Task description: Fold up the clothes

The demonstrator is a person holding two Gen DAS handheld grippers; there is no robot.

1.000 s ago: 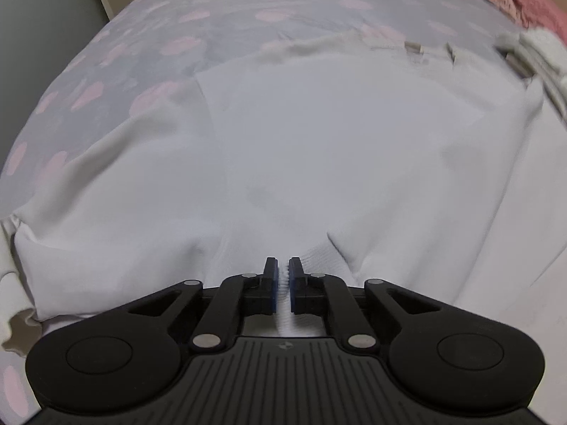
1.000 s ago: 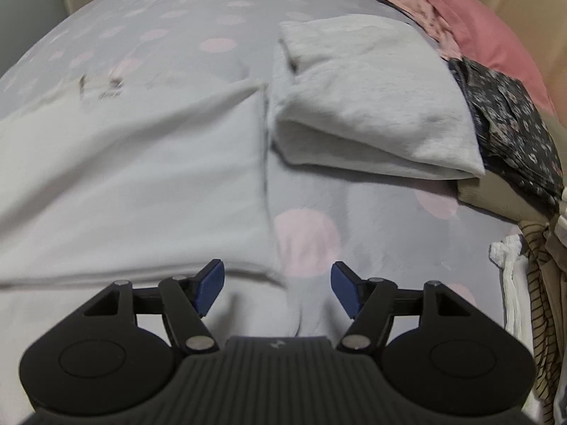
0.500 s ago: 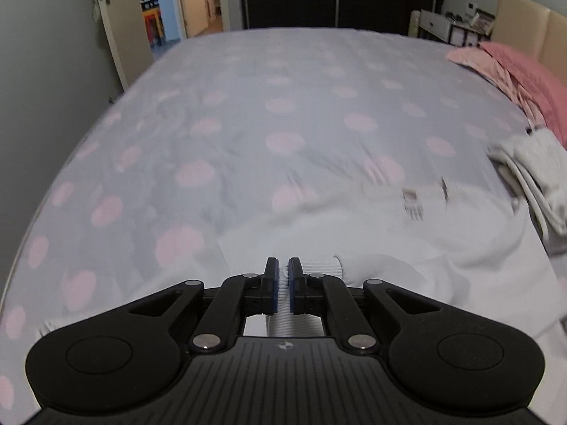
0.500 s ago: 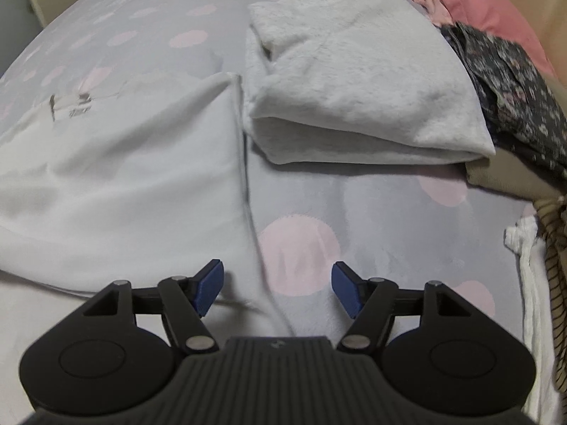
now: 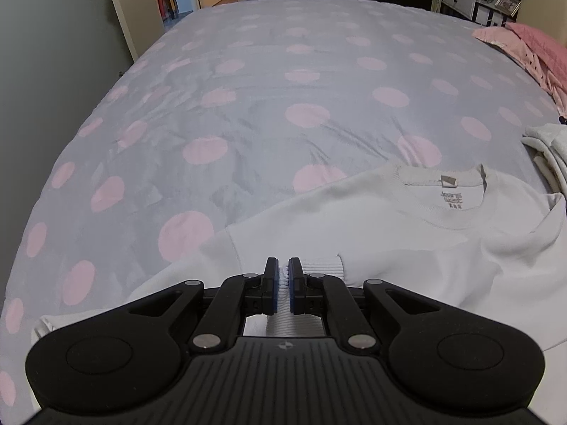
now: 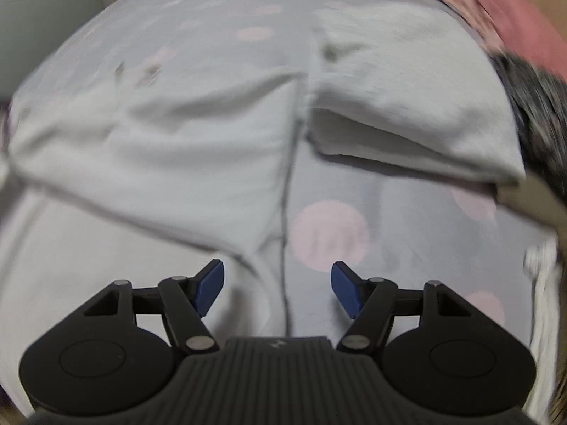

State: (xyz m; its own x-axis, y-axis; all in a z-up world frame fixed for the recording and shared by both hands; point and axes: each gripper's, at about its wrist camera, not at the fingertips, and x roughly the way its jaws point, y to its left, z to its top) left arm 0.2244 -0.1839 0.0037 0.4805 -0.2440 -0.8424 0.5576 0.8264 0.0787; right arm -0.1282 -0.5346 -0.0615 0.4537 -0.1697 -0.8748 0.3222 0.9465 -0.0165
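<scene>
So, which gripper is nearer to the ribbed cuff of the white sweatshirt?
Left. The left gripper is shut on the ribbed cuff of the white sweatshirt. The right gripper hangs above the sweatshirt's edge, nothing gripped; no cuff shows there.

The left gripper [image 5: 282, 277] lifted the ribbed cuff [image 5: 320, 265] and carried it over the white sweatshirt [image 5: 407, 233] toward the collar [image 5: 446, 191], folding the sleeve across.

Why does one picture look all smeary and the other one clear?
Right wrist view: blurred all over, so the folded grey towel and white cotton sweatshirt look smeared. Left wrist view: sharp, the neck label shows print, though the fisheye bends the pink-dotted grey bedspread.
</scene>
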